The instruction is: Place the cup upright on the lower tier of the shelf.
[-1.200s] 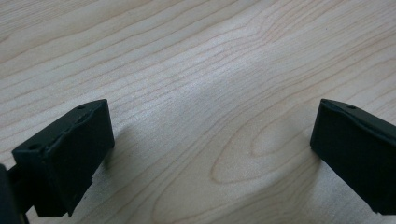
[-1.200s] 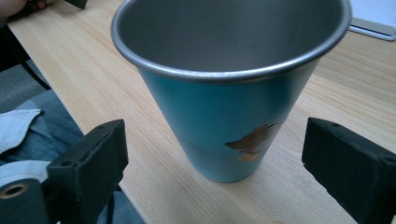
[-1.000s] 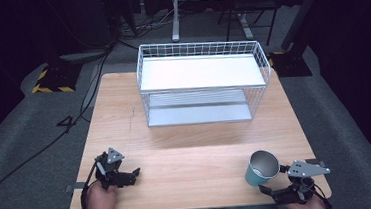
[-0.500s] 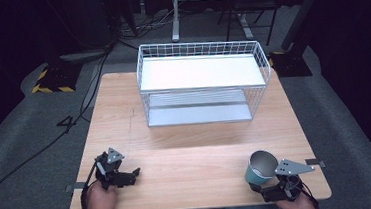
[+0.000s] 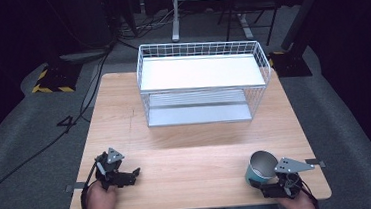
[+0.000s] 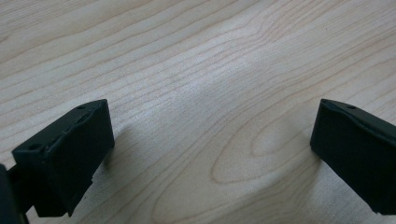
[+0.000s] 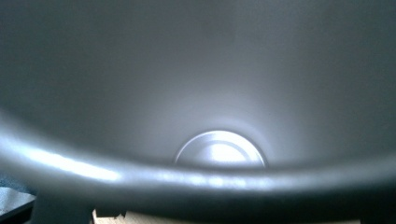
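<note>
A teal cup (image 5: pixel 260 169) with a shiny metal inside stands near the table's front right corner. My right gripper (image 5: pixel 269 184) is pressed up against it from the front, and the person's hand is behind the gripper at the table edge. The right gripper view looks over the cup's rim (image 7: pixel 196 179) down to its round bottom (image 7: pixel 219 148). One black jaw shows far out at the lower left under the rim, so the jaws stand wide. My left gripper (image 5: pixel 133 174) rests on the wood at the front left, open, with bare tabletop (image 6: pixel 210 140) between its fingers (image 6: pixel 70 154).
A white two-level wire rack (image 5: pixel 203 83) stands at the back middle of the wooden table (image 5: pixel 187 149). Dark floor, cables and stands surround the table.
My right gripper has slid left and toward the cup, closing the gap to it. The cup has hardly moved. The left gripper has stayed put.
</note>
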Tool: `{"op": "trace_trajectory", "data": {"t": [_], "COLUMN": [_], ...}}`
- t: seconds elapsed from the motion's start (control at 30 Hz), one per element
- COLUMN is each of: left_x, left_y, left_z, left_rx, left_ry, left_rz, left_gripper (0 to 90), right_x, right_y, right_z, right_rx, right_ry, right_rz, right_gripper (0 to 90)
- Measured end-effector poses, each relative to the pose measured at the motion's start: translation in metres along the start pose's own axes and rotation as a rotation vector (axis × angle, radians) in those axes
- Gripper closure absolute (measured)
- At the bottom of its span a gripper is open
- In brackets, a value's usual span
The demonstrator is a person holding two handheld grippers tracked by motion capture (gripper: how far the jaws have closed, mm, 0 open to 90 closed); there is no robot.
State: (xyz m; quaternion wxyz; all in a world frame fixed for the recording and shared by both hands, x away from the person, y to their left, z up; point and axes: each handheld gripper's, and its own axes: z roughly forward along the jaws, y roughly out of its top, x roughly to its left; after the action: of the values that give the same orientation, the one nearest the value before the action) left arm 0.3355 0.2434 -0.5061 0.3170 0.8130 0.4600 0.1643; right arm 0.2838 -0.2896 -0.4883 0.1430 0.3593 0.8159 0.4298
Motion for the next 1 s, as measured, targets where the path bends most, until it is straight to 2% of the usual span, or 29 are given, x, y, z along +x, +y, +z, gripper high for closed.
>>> {"op": "trace_trajectory", "data": {"t": [0.6,1.0], "left_x": [0.000,0.000], "left_y": [0.000,0.000], "left_z": [0.000,0.000], "left_rx": [0.000,0.000], "left_ry": [0.000,0.000], "left_rz": [-0.001,-0.001], "left_gripper": [0.1,0.1], "right_x": [0.003,0.005], "right_y": [0.009,0.034], "right_z": [-0.005,0.003], "right_rx": [-0.013,-0.035], "right_ry": [0.006,0.028], "right_rz": [-0.015,-0.036], "right_gripper": [22.6,22.6]}}
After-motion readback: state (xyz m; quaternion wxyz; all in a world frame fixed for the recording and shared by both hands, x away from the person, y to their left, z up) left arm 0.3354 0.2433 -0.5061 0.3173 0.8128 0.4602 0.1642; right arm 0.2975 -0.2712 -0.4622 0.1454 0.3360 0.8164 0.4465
